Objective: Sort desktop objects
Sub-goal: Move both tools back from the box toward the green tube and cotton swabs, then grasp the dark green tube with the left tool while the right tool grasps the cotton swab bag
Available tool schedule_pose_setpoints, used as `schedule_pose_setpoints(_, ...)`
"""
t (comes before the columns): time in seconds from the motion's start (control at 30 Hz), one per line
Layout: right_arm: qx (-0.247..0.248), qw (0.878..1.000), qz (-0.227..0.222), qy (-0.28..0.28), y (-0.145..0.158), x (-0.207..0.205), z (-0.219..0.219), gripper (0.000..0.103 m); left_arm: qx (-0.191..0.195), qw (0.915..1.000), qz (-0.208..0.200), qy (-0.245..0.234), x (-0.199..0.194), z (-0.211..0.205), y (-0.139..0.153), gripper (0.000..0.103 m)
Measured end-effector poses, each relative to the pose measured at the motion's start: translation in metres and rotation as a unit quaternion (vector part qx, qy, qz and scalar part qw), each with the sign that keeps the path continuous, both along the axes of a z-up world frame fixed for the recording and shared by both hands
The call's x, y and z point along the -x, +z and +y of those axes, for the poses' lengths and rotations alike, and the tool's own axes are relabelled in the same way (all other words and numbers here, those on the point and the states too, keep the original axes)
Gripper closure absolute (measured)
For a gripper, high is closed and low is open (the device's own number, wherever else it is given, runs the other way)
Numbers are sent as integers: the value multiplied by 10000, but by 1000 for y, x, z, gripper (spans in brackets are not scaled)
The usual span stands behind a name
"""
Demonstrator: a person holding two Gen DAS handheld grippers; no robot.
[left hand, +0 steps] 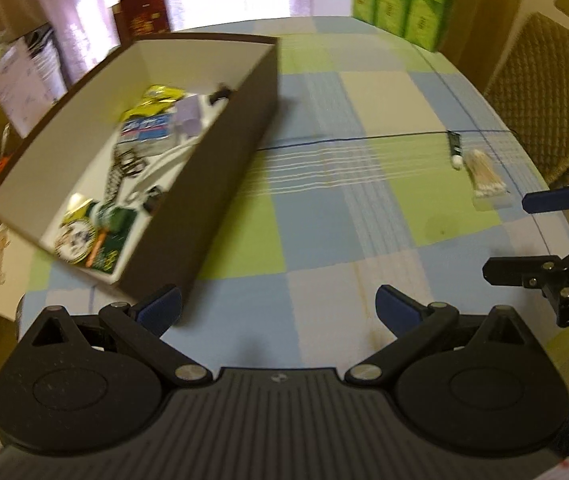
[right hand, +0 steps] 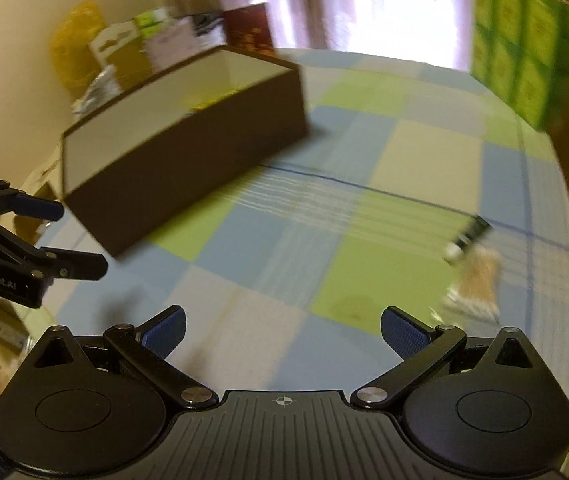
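Two tools hung open and empty above the checked worktop [left hand: 324,216]: left tool [left hand: 278,312], right tool [right hand: 282,332]. Brown box [left hand: 220,176] with sorted items stood at ten o'clock; cotton swab pack [left hand: 484,178] and small tube [left hand: 454,148] lay touching at two o'clock.

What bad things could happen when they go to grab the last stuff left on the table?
1. The cotton swab packet lies touching the small black tube, so a pinch on one may nudge the other away.
2. Both lie close to the table's right edge; a push could knock them off.
3. The brown box is already crowded at its near end, so a drop there might land on the rim instead of inside.
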State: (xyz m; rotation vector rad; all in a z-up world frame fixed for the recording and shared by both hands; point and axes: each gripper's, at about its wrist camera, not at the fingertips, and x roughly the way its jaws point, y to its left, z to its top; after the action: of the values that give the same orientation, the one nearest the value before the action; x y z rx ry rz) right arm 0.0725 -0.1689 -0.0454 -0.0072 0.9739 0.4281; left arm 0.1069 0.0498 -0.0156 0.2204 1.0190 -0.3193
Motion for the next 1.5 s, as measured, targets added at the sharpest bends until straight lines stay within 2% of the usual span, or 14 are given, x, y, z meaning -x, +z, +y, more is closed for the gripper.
schedule_pose_setpoints(0.37,279,9962,65,-827,-7,9,-54,2,-19,9977,41,-675,-16,-64,-13,1)
schedule_pose_setpoints(0.7,421,9851,74,-1669,-28,-14,-94,2,-22,9940,23,-1092,-46,-110,-31,1)
schedule_pose_setpoints(0.97,499,9819,-12,-1828,-46,-38,-104,3,16,9894,91,-1449,-71,-140,-51,1)
schedule_pose_setpoints(1.07,604,9825,-83,-1759,-52,-48,-102,15,-11,9884,86,-1517,-83,-148,-58,1)
schedule_pose_setpoints(1.17,628,9825,-116,-1750,-60,-62,-99,21,-28,9878,113,-1550,-94,-154,-64,1)
schedule_pose_setpoints(1.37,661,9841,-69,-1646,-77,-81,-98,44,-36,9859,135,-1669,-110,-165,-73,1)
schedule_pose_setpoints(1.5,682,9846,-30,-1611,-82,-85,-105,53,-5,9842,163,-1764,-119,-175,-79,2)
